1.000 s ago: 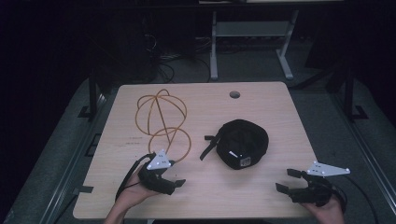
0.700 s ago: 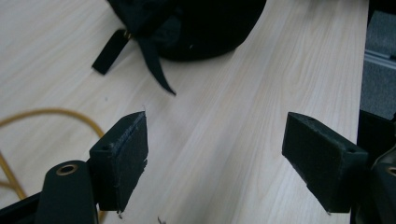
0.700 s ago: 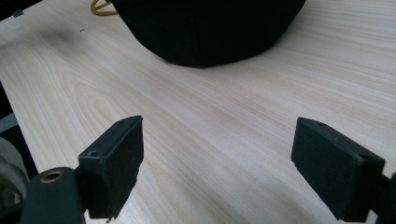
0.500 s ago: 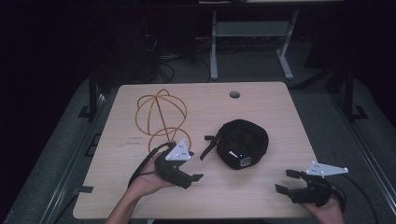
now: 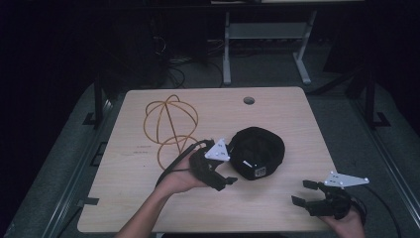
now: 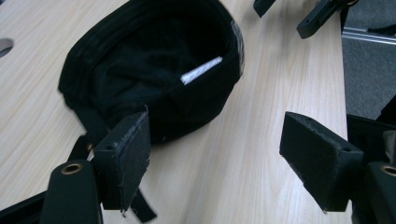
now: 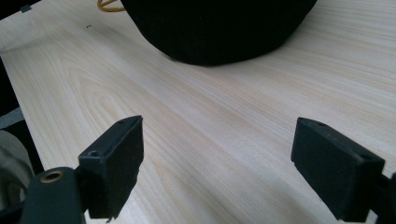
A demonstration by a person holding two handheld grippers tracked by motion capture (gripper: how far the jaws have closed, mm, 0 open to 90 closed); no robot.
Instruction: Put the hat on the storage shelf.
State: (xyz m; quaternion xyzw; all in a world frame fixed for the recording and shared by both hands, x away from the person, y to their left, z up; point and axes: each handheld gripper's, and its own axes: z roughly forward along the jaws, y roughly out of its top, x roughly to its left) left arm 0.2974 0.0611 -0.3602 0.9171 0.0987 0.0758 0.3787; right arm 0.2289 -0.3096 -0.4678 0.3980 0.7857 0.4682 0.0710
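Reaching for the cap [image 5: 257, 157], the left gripper [image 5: 221, 177] hung just beside its rim, jaws spread. The right gripper [image 5: 308, 193] waited well apart, also spread. Next, the left likely needed to straddle the rim and pinch.

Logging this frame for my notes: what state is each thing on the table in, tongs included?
Black cap: upside down, opening up, white tag showing inside, ungripped.
Yellow wire stand: resting on the table, untouched.
Left tongs: open, beside the cap.
Right tongs: open, holding nothing.
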